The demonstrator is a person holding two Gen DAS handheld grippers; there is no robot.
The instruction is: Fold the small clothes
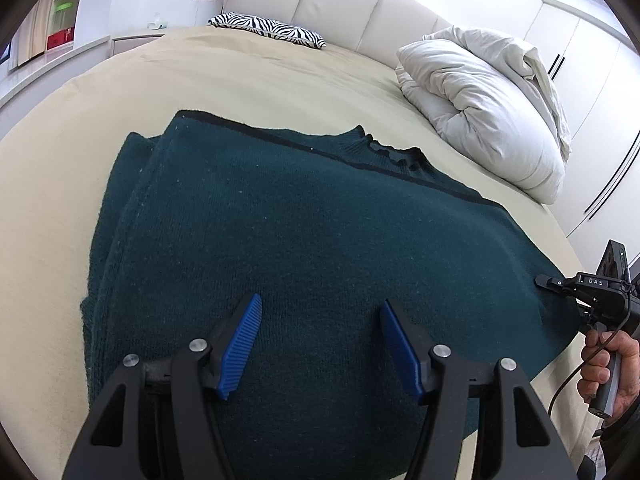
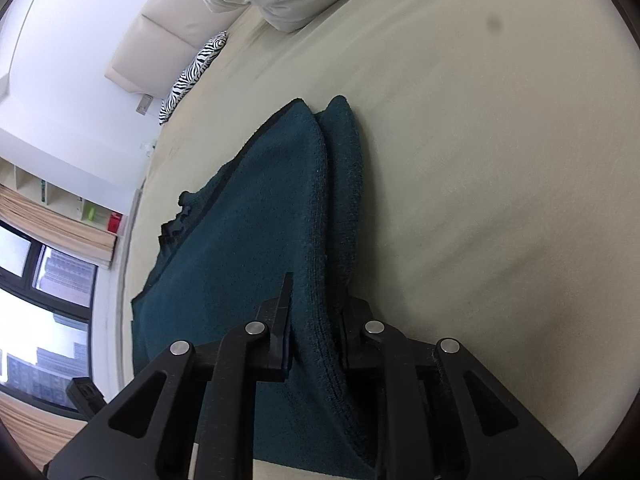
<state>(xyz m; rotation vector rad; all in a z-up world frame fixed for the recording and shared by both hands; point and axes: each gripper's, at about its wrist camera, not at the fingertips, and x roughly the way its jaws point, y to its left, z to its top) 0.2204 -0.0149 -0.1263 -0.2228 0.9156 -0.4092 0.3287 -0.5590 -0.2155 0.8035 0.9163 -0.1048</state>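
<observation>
Sweater (image 1: pixel 304 248), dark green, lies folded flat on the bed (image 1: pixel 280 80), near its front edge. I hold the left tool (image 1: pixel 320 344) wide apart above the knit, gripping nothing. My right tool (image 2: pixel 316 320) is clamped narrow on the sweater's folded edge.

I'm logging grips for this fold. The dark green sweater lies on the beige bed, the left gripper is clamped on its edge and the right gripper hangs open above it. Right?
The grippers are swapped. The right wrist view shows the right gripper clamped on the dark green sweater; the left wrist view shows the left gripper open above it. The beige bed is correct.
</observation>
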